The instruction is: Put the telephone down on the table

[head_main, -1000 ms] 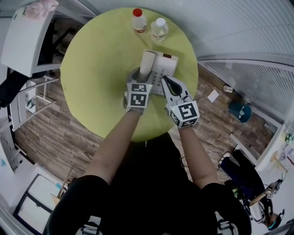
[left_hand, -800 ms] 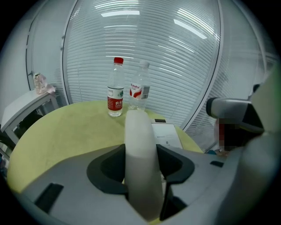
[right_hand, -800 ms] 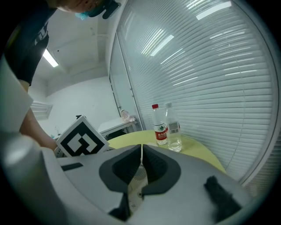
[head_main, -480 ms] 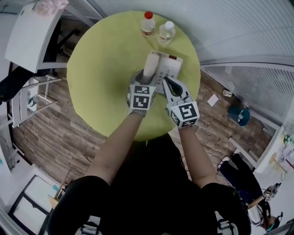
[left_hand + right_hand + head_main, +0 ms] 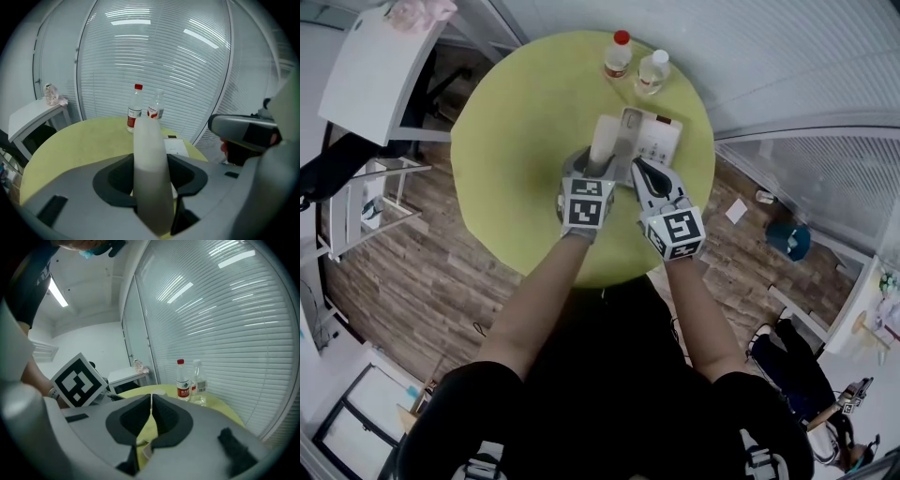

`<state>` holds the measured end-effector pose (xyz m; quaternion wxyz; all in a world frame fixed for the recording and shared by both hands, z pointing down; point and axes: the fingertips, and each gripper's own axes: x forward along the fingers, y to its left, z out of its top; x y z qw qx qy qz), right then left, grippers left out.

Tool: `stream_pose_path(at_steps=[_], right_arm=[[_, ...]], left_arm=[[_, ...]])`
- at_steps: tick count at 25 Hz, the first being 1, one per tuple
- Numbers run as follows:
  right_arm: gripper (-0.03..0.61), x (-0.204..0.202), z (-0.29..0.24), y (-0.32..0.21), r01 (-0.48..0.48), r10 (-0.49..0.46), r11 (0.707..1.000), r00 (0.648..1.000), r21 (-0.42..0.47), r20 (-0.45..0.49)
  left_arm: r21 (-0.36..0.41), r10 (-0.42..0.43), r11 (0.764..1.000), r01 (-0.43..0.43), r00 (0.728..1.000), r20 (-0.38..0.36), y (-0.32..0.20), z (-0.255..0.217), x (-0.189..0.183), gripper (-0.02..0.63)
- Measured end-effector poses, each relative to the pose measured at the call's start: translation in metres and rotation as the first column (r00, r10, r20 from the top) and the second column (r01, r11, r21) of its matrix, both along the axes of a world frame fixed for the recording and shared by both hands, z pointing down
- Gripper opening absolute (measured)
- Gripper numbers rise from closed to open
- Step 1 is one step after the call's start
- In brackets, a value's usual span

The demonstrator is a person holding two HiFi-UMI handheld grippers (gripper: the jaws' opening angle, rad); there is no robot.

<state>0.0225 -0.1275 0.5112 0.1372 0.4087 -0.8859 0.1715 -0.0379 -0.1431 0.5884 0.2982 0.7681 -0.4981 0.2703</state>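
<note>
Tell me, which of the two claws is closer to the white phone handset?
The left. The left gripper is clamped on the handset itself, a jaw on either side of it. The right gripper, jaws together and empty, sits just to the handset's right.

Your table (image 5: 506, 141) is plain yellow-green. The telephone handset (image 5: 605, 141) is off-white, the telephone base (image 5: 664, 142) white. Your left gripper (image 5: 598, 169) and right gripper (image 5: 639, 169) have grey shells, black pads on the jaws and black-and-white square markers. The red-capped bottle (image 5: 618, 54) has a red-and-white label; the clear bottle (image 5: 653, 70) has a white cap. The floor (image 5: 412, 272) is brown wood planks. Your sleeves (image 5: 455, 403) are black.
</note>
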Motion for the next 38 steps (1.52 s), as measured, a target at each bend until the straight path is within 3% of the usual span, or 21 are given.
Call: stream_pose_path(at_steps=[20, 38], right_arm=[[0.02, -0.089, -0.006, 0.029, 0.027, -0.026, 0.999, 0.999, 0.021, -0.036], [0.02, -0.155, 0.026, 0.023, 0.066, -0.068, 0.997, 0.996, -0.028, -0.057]], left_arm=[[0.024, -0.04, 0.999, 0.04, 0.999, 0.014, 0.023, -0.016, -0.106, 0.221], [-0.048, -0.1, 0.994, 0.102, 0.994, 0.035, 0.03, 0.029, -0.178, 0.221]])
